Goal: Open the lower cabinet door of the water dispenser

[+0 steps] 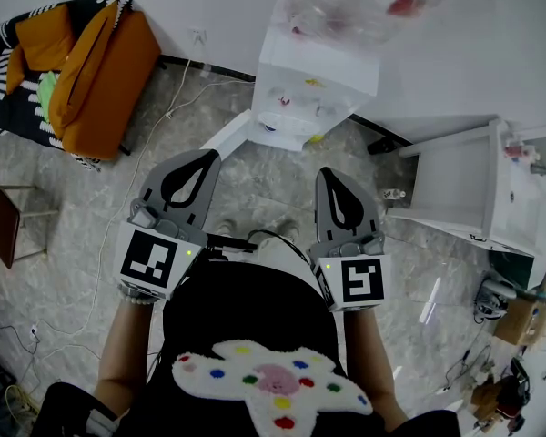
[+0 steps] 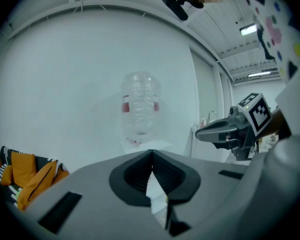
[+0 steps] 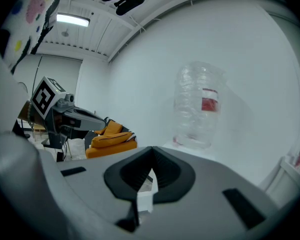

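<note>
The white box-shaped water dispenser (image 1: 314, 89), topped by a clear plastic bottle (image 1: 346, 3) whose red label (image 3: 210, 103) cannot be read, is seen against the wall (image 1: 482, 53), a white panel (image 1: 229, 133) angled out at its base. The left gripper (image 1: 203, 157) and right gripper (image 1: 334, 175) are held short of it, jaws closed on nothing.

**Lighting and Image Quality**

Illumination is bright, even and white. Source: ceiling strip lights (image 3: 72, 19), visible in both gripper views. Shadows are soft. In the head view the water dispenser (image 1: 314, 85) washes out against the white wall (image 1: 473, 44). Both gripper views show strong fisheye curvature, dark corner vignetting and a soft foreground.
</note>
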The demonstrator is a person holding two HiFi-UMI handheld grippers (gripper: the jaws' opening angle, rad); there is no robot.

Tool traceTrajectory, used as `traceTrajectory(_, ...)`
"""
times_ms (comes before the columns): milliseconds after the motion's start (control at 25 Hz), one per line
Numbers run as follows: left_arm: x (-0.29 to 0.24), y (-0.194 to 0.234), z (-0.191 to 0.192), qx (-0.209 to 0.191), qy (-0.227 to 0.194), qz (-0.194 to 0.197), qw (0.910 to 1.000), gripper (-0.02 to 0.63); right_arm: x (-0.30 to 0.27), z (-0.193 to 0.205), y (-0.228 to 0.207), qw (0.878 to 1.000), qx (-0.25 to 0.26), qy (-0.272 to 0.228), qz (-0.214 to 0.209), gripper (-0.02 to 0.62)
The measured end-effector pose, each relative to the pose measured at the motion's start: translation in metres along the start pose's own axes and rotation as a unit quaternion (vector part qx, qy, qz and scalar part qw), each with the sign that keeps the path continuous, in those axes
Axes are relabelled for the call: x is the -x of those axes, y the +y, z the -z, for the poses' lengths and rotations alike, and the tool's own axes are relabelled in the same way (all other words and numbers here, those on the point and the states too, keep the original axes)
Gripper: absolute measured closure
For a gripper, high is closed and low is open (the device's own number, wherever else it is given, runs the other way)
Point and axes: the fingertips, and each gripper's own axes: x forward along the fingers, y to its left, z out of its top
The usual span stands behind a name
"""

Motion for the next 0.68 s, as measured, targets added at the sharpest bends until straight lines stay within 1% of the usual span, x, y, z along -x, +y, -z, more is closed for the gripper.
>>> traceTrajectory(480, -0.0019, 0.0013, 0.0041, -0.001, 0.004, 0.0, 1.0, 0.594, -0.0014, 0.0026, 0.0008, 1.0, 0.002, 0.004, -0.002, 0.592)
traceTrajectory(680, -0.0031, 0.0022, 0.0061, -0.002, 0.009, -0.001, 1.0, 0.593, -0.0033, -0.001, -0.0002, 1.0, 0.004, -0.006, -0.003, 0.592)
